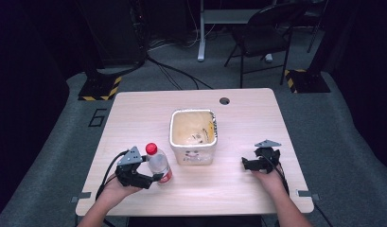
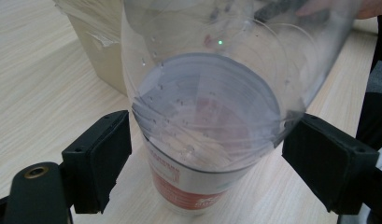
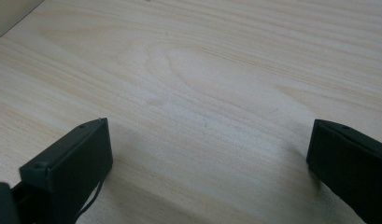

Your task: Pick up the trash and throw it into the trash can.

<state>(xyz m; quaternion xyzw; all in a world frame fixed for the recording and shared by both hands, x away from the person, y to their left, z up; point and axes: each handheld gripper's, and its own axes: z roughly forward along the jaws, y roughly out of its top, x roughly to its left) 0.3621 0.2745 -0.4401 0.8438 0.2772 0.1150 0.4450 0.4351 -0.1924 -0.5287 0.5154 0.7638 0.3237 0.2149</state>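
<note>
Spanning most of the high view, the table (image 1: pixel 238 189) is pale wood with a small round hole (image 1: pixel 224 100) near its far edge. At its middle stands a cream tub (image 1: pixel 193 156), open at the top, with stains inside and a worn label on its near wall.

Just left of the tub, toward the near left part of the table, stands the bottle (image 1: pixel 159 163): clear plastic, upright, with a red cap and a red band low on its body. It is close beside the tub, though the pictures do not settle whether the two touch.

The left gripper (image 1: pixel 155 177) comes in from the near left, held in a hand (image 1: pixel 116 189). In the left gripper view the bottle (image 2: pixel 205 126) sits between the two black jaws; both pads lie against its sides at mid-height, so the gripper is grasping the bottle, whose base rests on the table (image 2: pixel 44 93). The tub (image 2: pixel 97 51) shows behind it.

The right gripper (image 1: pixel 245 164) rests at the near right of the table, well apart from bottle and tub. In the right gripper view its jaws stand wide, released, with bare wood (image 3: pixel 212 93) between them.
</note>
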